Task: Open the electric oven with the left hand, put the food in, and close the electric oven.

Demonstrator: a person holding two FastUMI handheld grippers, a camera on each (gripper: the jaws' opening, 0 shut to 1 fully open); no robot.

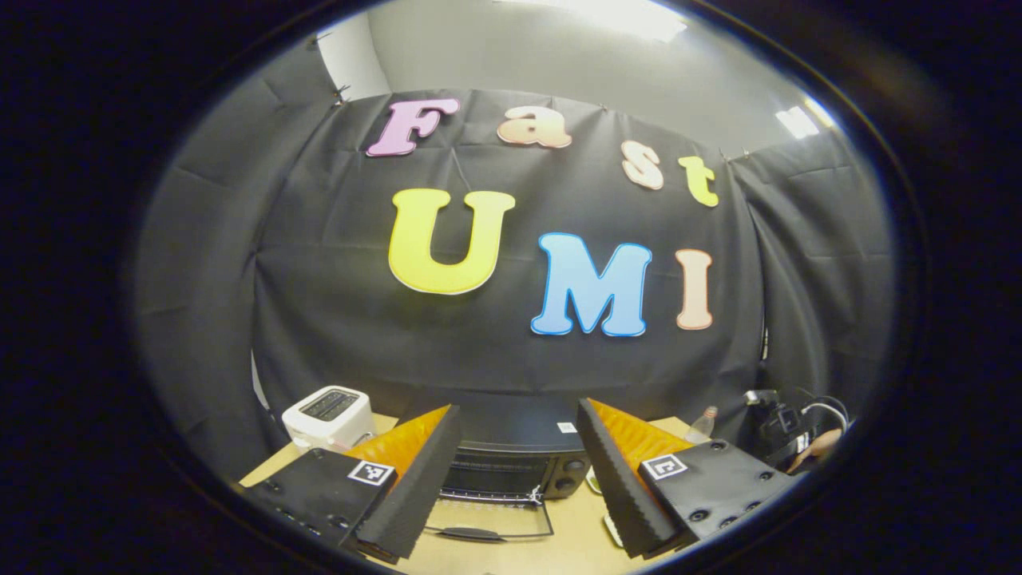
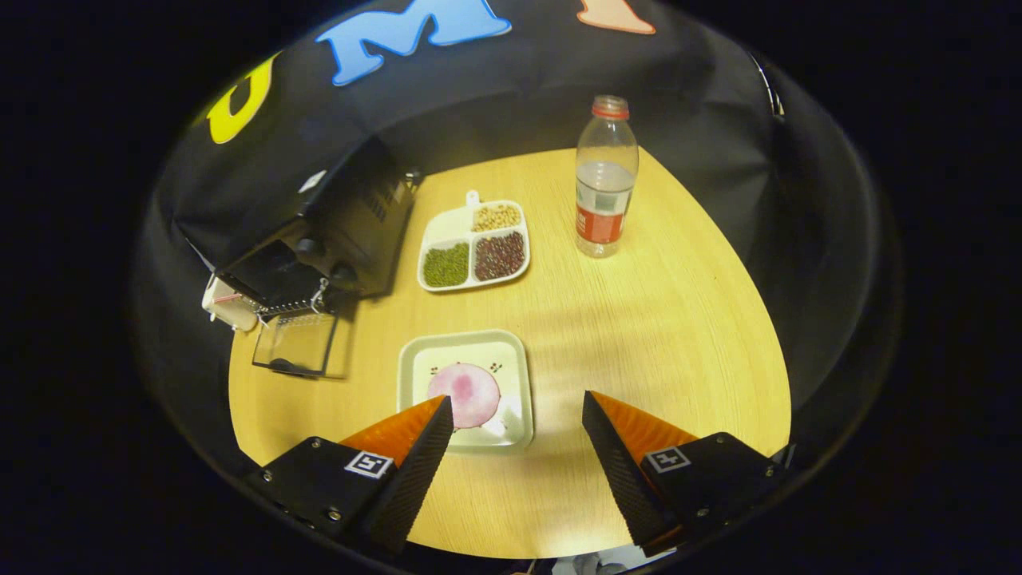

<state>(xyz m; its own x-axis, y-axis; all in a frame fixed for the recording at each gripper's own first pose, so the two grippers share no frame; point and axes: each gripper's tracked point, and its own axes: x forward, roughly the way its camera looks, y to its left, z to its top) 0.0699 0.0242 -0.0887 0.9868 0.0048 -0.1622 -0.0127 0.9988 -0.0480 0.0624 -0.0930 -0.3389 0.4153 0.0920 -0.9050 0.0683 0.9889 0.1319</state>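
The black electric oven (image 1: 511, 463) stands at the back of the wooden table, and its glass door (image 1: 487, 523) lies folded down flat in front of it. My left gripper (image 1: 517, 419) hovers open above and in front of the oven, holding nothing. In the right gripper view the oven (image 2: 319, 231) sits at the left with its door (image 2: 297, 343) down. A pink round piece of food (image 2: 465, 393) rests on a square white plate (image 2: 511, 351). My right gripper (image 2: 517, 409) is open just in front of that plate, fingers either side of its near edge.
A white toaster (image 1: 329, 415) stands left of the oven. A divided tray of beans (image 2: 475, 246) and a water bottle (image 2: 605, 180) sit at the back of the round table (image 2: 679, 319). A hand and cables (image 1: 798, 439) show at the far right.
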